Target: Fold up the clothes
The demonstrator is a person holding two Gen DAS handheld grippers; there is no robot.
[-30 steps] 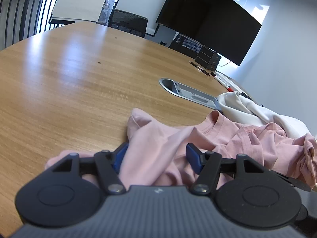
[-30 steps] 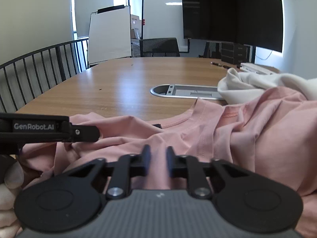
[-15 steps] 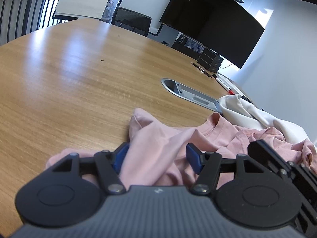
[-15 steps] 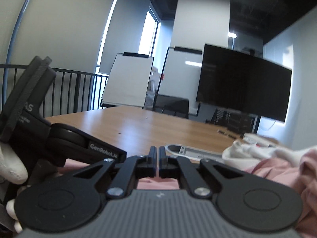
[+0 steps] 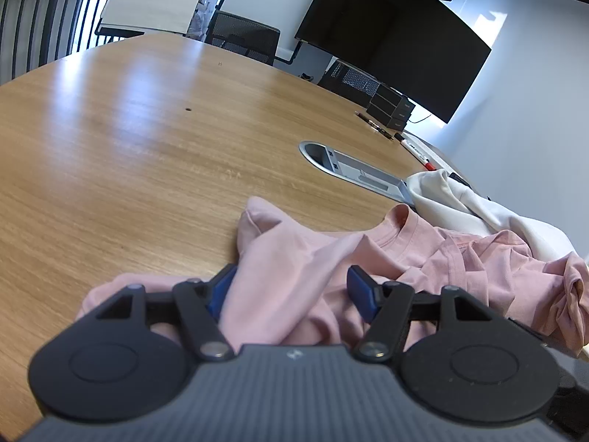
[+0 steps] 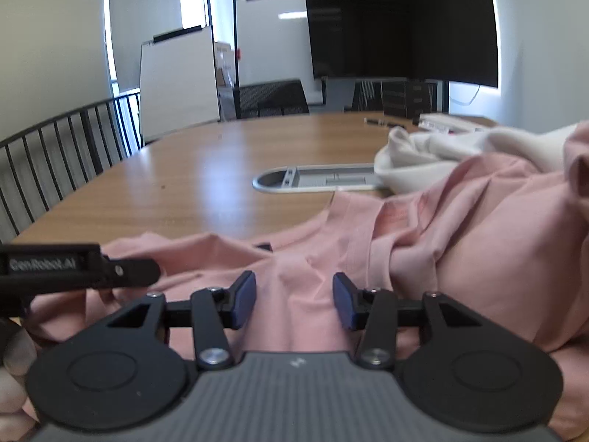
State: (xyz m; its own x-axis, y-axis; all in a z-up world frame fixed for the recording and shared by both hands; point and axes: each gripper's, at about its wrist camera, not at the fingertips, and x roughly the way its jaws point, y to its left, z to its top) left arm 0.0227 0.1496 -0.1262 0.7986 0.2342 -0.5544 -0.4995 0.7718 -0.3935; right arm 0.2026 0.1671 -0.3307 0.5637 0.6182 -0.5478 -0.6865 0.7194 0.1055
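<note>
A crumpled pink T-shirt (image 5: 460, 269) (image 6: 441, 239) lies on the wooden table (image 5: 147, 147) (image 6: 206, 184), its collar facing the far side. My left gripper (image 5: 289, 289) is open, with a raised ridge of the pink cloth between its blue pads; the right pad's face is bare. My right gripper (image 6: 294, 298) sits low over the shirt's middle, its jaws opening, pink fabric between the pads without being pinched. The left gripper's black finger (image 6: 81, 269) shows at the left of the right wrist view, with a hand (image 6: 11, 368) below it.
A cream garment (image 5: 478, 210) (image 6: 441, 147) lies heaped behind the shirt at the right. A grey cable hatch (image 5: 349, 165) (image 6: 316, 180) is set into the table. Markers (image 5: 419, 149) lie at the far edge, before a dark screen (image 6: 401, 25). A black railing (image 6: 55, 165) runs along the left.
The right gripper, shut before, lifted off the shirt, then came back down onto it with its jaws apart. The left gripper and its cloth kept still.
</note>
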